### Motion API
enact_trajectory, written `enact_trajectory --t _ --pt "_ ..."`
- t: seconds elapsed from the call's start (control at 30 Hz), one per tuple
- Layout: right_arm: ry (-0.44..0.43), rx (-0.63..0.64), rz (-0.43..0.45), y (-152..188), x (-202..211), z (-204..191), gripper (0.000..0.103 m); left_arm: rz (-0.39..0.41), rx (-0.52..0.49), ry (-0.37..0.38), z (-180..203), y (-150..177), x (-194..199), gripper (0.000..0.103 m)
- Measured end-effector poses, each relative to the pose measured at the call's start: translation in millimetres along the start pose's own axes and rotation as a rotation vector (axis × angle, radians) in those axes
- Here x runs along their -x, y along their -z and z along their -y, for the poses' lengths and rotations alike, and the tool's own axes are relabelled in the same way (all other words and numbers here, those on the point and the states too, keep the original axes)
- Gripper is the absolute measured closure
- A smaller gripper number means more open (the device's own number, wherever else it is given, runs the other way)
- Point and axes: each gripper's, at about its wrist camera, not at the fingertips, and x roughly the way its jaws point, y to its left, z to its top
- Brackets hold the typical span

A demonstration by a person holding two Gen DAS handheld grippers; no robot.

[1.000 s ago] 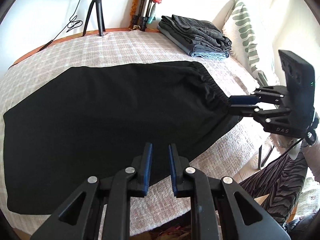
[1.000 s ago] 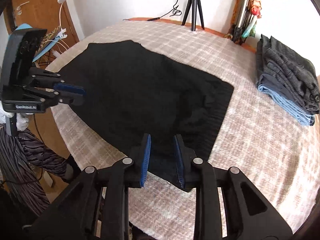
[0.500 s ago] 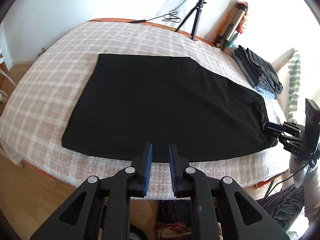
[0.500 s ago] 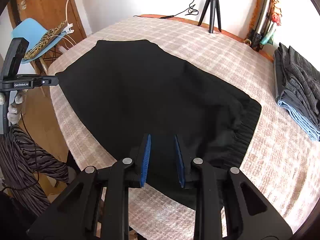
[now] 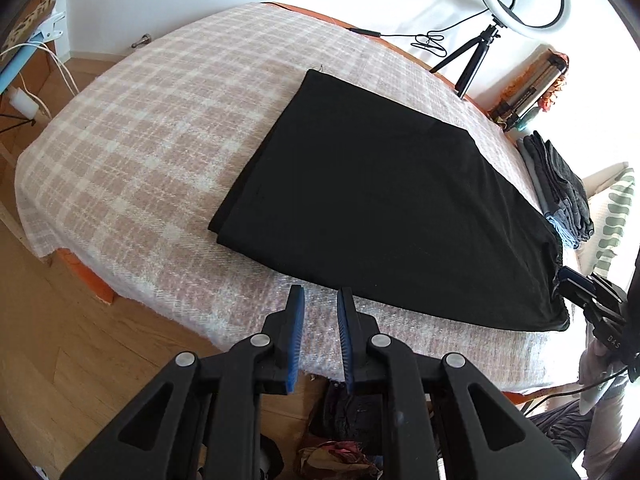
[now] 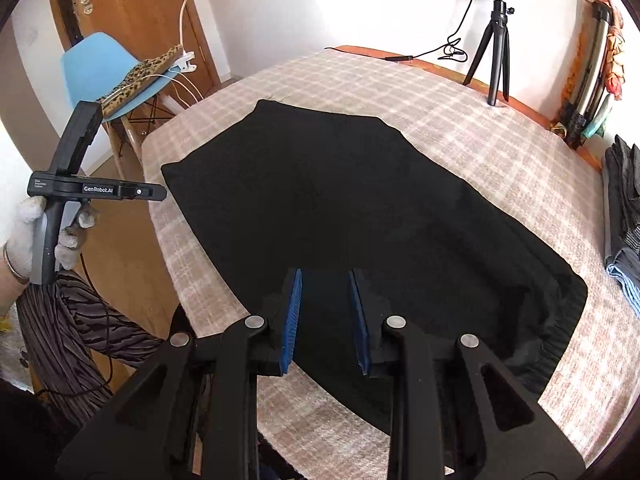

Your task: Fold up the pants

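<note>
Pants (image 5: 384, 208) flat on blanket (image 5: 152, 128), folded clothes stack (image 5: 560, 184) beyond waistband.

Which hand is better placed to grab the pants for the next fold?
Right, probably. The right gripper hangs open over the black pants near the waistband, while the left gripper sits off the fabric over bare blanket.

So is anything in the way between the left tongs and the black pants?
Nothing visible is. The left tongs hover just off the near edge of the black pants, with only bare plaid blanket between them.
</note>
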Motion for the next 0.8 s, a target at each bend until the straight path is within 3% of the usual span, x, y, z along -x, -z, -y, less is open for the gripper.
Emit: enact_trajectory --t 0.17,0.4,0.5,0.57,0.7,0.8 --pt "-0.016 -0.010 -0.007 -21 -13 -1 0.076 0.003 0.078 0.008 -21 -10 -2 0.089" --pt "-0.081 0.037 -0.031 -83 -40 -7 0.050 0.017 0.157 0.021 -38 -25 -8 0.089" --pt "-0.130 0.049 -0.050 -118 -56 -16 0.046 0.014 0.186 0.028 -42 -27 -12 0.089" --pt "-0.164 0.049 -0.086 -139 -71 -22 0.036 0.003 0.176 0.010 -41 -26 -15 0.089" --pt "-0.170 0.087 -0.154 -161 -104 -48 0.035 0.025 0.187 0.012 -41 -21 -11 0.089" --pt "-0.173 0.139 -0.211 -161 -133 -73 0.046 0.043 0.191 0.024 -41 -17 -7 0.089"
